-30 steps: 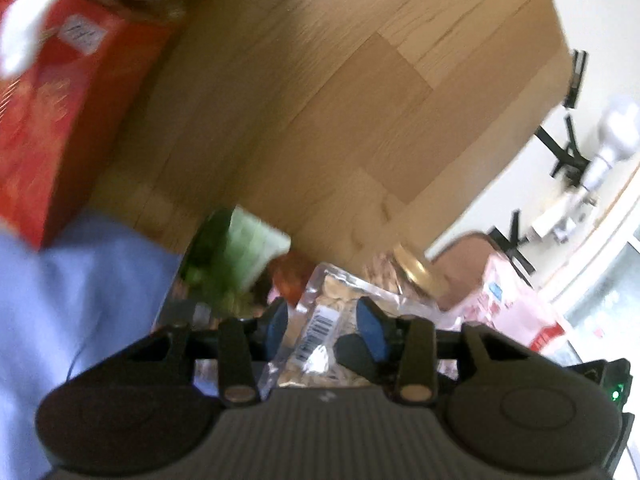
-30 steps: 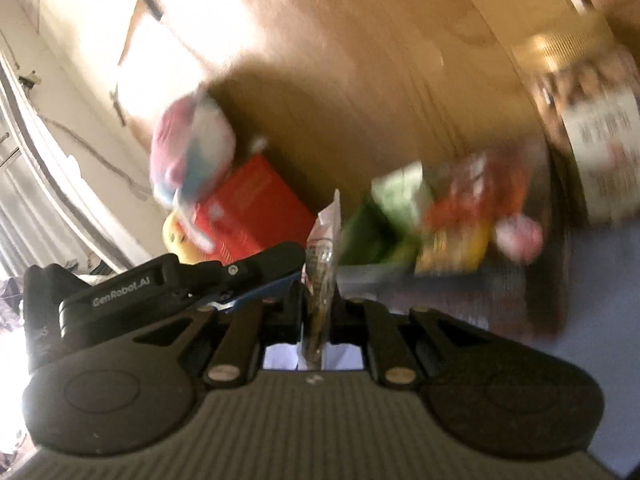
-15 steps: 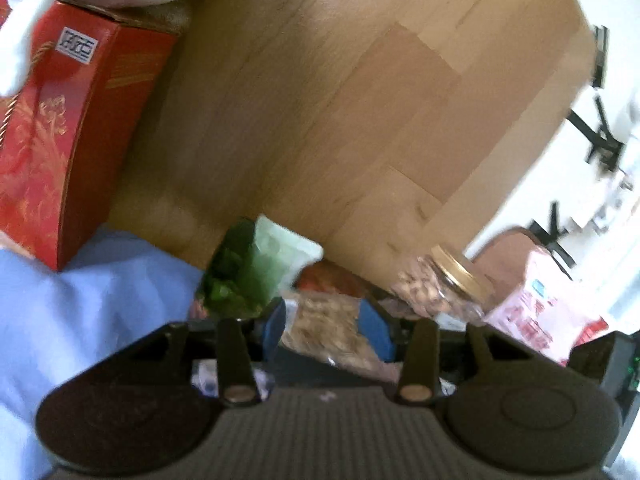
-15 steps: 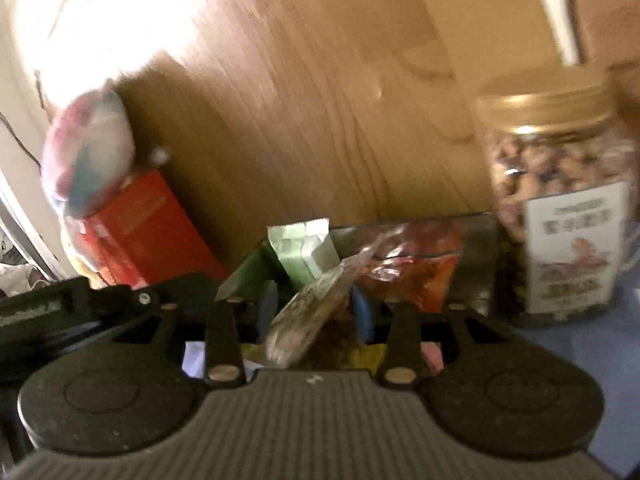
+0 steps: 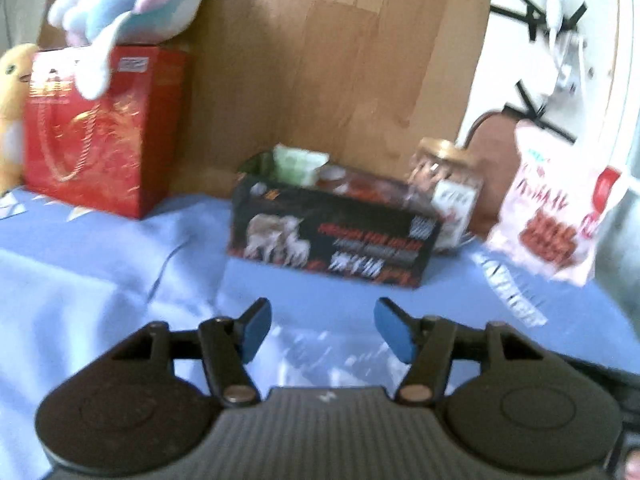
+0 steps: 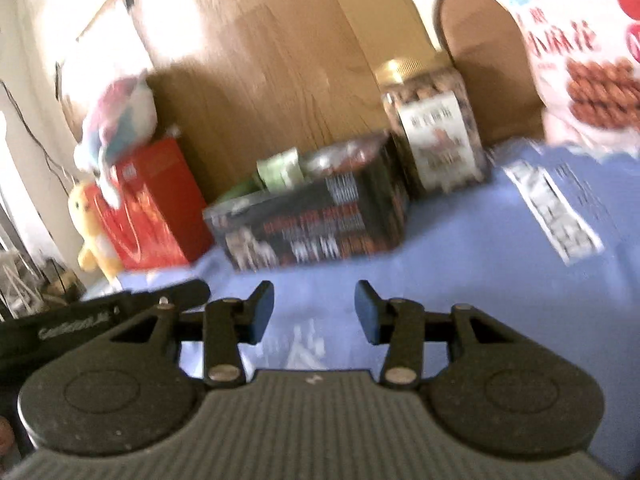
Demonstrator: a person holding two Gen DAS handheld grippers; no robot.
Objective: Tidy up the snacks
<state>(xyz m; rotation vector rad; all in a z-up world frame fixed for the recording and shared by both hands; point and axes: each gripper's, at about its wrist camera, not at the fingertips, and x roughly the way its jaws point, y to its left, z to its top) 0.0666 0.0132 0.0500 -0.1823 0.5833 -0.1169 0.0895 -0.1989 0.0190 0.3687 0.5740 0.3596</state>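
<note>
A black printed box [image 5: 332, 236] [image 6: 308, 228] stands on the blue cloth against the wooden wall, with several snack packets inside, a pale green one [image 5: 300, 162] [image 6: 280, 170] sticking up. A nut jar with a gold lid [image 5: 448, 184] [image 6: 432, 128] stands to its right. A pink-and-white snack bag [image 5: 552, 208] [image 6: 588, 60] leans further right. My left gripper [image 5: 322, 330] hangs over the cloth short of the box, jaws opening, nothing between them. My right gripper [image 6: 314, 312] is likewise back from the box, jaws opening and empty.
A red gift box [image 5: 100, 132] [image 6: 156, 204] with a pastel plush toy [image 5: 132, 4] [image 6: 120, 120] on top stands at the left, a yellow plush [image 5: 10, 112] [image 6: 94, 232] beside it. A flat white printed packet [image 5: 508, 284] [image 6: 552, 208] lies on the cloth at the right.
Both grippers let go of the clear snack packet over the box, opened, and drew back and down from it. The packet now lies among the others in the box.
</note>
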